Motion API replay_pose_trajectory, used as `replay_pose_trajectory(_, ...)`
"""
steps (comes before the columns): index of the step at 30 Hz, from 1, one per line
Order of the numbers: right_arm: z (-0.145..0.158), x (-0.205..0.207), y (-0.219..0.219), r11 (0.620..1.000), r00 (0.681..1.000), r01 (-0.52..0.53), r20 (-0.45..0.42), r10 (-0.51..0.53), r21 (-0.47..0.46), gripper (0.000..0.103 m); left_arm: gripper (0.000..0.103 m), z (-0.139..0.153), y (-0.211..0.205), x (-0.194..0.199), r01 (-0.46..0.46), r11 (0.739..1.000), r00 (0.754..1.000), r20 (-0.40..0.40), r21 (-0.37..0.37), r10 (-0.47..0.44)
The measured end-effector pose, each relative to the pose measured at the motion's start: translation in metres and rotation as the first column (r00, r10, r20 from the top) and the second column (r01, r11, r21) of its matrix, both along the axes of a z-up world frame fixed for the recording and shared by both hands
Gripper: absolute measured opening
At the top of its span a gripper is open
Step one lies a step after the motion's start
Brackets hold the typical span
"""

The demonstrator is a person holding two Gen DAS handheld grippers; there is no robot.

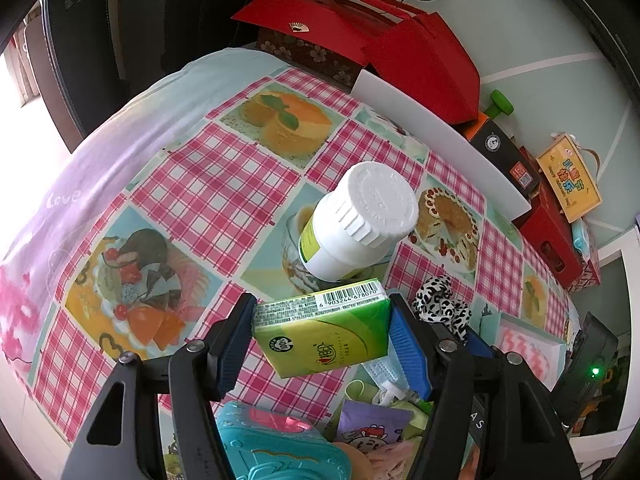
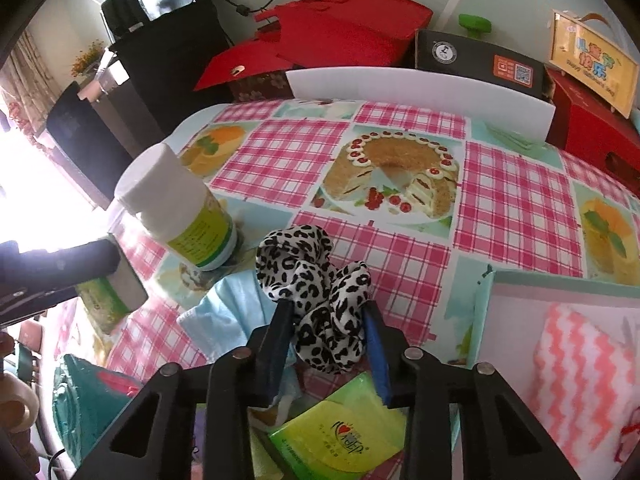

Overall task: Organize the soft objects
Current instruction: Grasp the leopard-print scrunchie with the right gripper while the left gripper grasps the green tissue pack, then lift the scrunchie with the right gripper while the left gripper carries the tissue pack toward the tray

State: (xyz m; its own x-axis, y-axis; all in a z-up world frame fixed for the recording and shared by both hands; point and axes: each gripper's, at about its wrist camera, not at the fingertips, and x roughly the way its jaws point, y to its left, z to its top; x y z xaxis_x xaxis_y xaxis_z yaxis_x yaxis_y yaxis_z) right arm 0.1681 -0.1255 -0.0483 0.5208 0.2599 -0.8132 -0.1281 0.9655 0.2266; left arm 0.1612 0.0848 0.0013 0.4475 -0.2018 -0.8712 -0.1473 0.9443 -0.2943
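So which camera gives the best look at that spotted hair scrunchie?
The right wrist view: the scrunchie sits central, clamped in the right gripper. The left wrist view shows it only partly, behind a finger.

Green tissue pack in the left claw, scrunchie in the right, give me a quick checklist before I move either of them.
1. Left claw clamped on green tissue pack: ok.
2. Right claw clamped on leopard-print scrunchie: ok.
3. Pack lifted off the checkered tablecloth: ok.
4. Scrunchie clear of the blue face mask: cannot tell.
5. White pill bottle out of the left claw's path: not ok, directly ahead.
6. Room in pink box: cannot tell.
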Motion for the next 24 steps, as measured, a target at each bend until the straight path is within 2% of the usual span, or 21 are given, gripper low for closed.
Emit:
replay_pose_trajectory(8,-0.016,0.003,0.003,1.0,0.999,-0.009,-0.041,0.008,-0.026,0.037,0.067,-0.001,0.002,0.0,-0.002,1.0,1.0,-0.004,-0.006,0.002)
replay_pose_trajectory(13,-0.02,0.001,0.011,0.996,0.999,-0.023,-0.036,0.02,-0.086,0.037,0.067,-0.003,0.001,0.0,-0.002,1.0,1.0,-0.011,-0.006,0.002)
replay_pose_trajectory(16,-0.019,0.0,0.017,0.992,0.999,-0.037,-0.023,0.035,-0.118,0.028,0.067,-0.002,0.001,0.0,0.0,1.0,1.0,-0.01,-0.005,0.0)
replay_pose_trajectory(24,0.003,-0.004,0.008,0.997,1.0,-0.013,0.025,0.015,-0.073,0.025,0.067,0.001,0.002,-0.001,-0.007,1.0,1.0,0.001,-0.003,0.007)
